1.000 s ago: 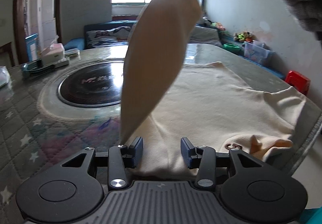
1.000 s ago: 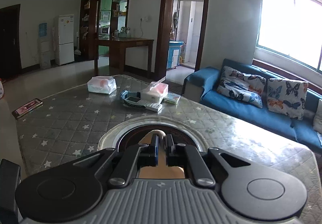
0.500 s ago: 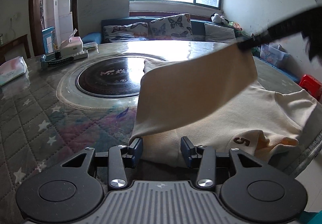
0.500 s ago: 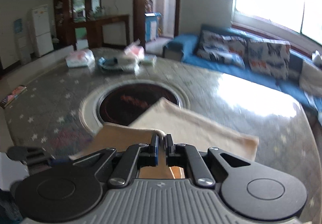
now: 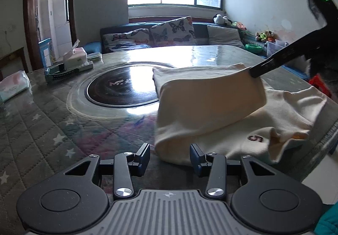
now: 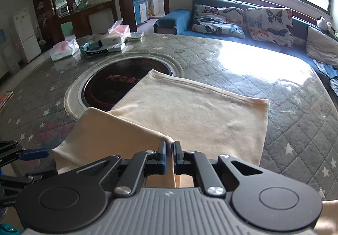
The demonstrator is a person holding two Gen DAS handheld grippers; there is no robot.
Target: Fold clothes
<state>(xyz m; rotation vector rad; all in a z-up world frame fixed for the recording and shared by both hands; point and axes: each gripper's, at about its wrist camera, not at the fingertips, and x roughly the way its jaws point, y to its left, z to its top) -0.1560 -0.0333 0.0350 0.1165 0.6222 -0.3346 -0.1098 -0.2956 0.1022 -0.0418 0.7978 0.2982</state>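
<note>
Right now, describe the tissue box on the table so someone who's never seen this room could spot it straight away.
Start at the round quilted table with the black glass disc in its middle. On the far edge, toward the doorway, sits a small cluster of clutter. The tissue box is the whitish carton with a tissue poking out its top, unlike the soft plastic-wrapped tissue pack beside it.

Tissue box (image 6: 118,31), tray (image 6: 94,48), wipes pack (image 6: 63,48) crowd far table (image 6: 243,70) edge; sunlit stretch beyond shirt (image 6: 190,112) open.
</note>
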